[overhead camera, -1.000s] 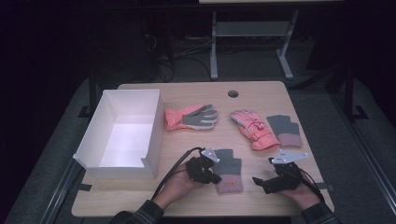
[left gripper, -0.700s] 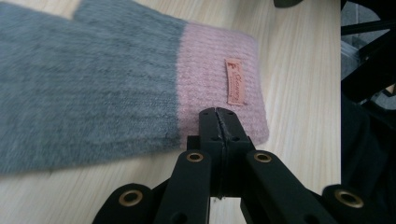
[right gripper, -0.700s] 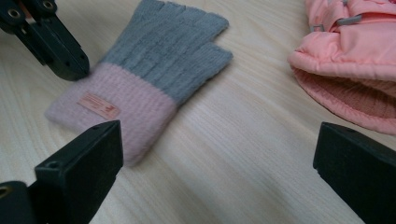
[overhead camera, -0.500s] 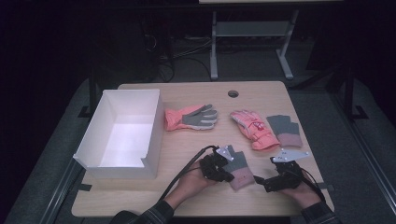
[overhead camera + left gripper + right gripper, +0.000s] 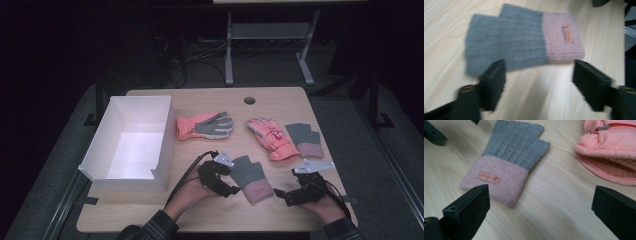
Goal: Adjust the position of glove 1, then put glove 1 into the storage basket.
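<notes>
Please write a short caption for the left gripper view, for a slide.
Open left tool just above the table, its jaws just opened, grey-and-pink knit glove lying flat beyond them.

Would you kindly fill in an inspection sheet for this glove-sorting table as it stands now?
Surface: pale wood table with a round cable hole at the far edge.
Job's things: grey knit glove with pink cuff flat between the grippers, untouched; its twin far right.
Clutter: two coral padded gloves; white open box, nothing seen inside.
Grippers: left gripper jaws just opened, nothing between them; right gripper open, resting near the cuff.
Cables: black lead from the left gripper.
Surroundings: dark floor, metal frame behind.
</notes>
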Motion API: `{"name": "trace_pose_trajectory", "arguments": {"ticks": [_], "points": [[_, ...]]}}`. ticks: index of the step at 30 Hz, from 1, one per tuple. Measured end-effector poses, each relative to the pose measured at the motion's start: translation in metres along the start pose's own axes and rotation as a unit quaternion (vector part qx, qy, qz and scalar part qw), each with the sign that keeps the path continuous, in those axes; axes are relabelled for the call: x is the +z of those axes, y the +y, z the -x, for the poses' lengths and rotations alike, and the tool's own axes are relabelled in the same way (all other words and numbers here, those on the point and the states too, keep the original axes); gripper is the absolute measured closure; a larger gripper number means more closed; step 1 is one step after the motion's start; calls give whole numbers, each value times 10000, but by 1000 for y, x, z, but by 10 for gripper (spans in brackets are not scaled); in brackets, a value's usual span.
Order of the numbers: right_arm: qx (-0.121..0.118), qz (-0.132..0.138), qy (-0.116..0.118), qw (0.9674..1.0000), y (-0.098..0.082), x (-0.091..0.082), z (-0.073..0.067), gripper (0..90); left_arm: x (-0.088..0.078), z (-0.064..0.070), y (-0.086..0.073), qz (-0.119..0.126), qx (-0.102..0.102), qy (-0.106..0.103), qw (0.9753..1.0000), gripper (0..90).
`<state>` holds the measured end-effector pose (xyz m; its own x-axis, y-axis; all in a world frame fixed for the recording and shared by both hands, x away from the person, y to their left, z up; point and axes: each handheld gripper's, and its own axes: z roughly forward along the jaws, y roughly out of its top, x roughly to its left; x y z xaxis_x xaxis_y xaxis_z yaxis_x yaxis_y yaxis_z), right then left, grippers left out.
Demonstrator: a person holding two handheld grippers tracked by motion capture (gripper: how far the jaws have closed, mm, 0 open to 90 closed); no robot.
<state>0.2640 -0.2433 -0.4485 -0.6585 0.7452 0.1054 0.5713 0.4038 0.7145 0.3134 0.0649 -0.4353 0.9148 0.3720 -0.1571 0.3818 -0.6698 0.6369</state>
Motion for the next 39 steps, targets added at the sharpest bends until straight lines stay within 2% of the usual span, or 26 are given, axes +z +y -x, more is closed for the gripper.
{"name": "trace_pose_trajectory", "arguments": {"ticks": [1,3,4,6,7,8,10,12,14,16,20,22,23,24,27,28,29,31,34,36,39], "points": [[-11,5,39,10000,0,0,0,76,-2,-2,-2,-16,-17,41,10000,137],[-37,-20,35,10000,1,0,0,75,-6,-5,-4,-49,-44,145,9999,131],[-24,-8,-10,10000,1,-1,0,71,-9,-7,-8,34,-174,85,9998,133],[-9,-9,-5,10000,1,-1,0,66,-11,-8,-10,32,-179,50,9998,139],[-6,-7,-13,10000,1,-1,0,58,-12,-8,-12,83,-192,105,9997,138],[7,-37,-34,10000,1,0,-1,42,-14,-9,-17,74,-290,90,9995,137],[-12,-28,-33,10000,1,0,-1,37,-16,-10,-20,94,-310,126,9994,132],[-14,-11,-31,10000,1,0,-1,36,-21,-11,-24,116,-162,243,9995,133],[-7,-8,-40,10000,2,-1,-1,35,-24,-10,-28,162,-157,328,9992,131],[-19,33,-84,10000,2,-2,-1,32,-27,-10,-35,272,-244,334,9988,129],[-6,34,-114,9999,3,-3,0,28,-27,-11,-41,241,-313,237,9989,135],[12,45,-178,9998,4,-5,3,30,-25,-11,-44,207,-290,300,9989,134],[12,45,-178,9998,4,-5,3,30,-26,-12,-45,131,-211,311,9992,134],[34,44,-193,9998,4,-6,4,35,-25,-11,-45,233,-280,324,9988,134],[116,26,-334,9994,6,-9,9,67,-26,-12,-48,195,-213,327,9990,134],[129,50,-390,9991,7,-9,11,68,-25,-12,-49,231,-259,332,9988,134],[121,57,-480,9988,8,-10,12,74,-26,-13,-49,165,-162,354,9991,134],[147,58,-581,9982,10,-11,16,102,-27,-13,-49,168,-146,379,9990,134],[293,78,-672,9973,13,-10,22,125,-27,-13,-48,258,-191,343,9989,133],[372,111,-727,9966,14,-10,25,136,-28,-13,-47,234,-134,368,9990,132],[429,206,-849,9953,18,-14,32,140,-27,-12,-47,305,-196,345,9987,132]]}}
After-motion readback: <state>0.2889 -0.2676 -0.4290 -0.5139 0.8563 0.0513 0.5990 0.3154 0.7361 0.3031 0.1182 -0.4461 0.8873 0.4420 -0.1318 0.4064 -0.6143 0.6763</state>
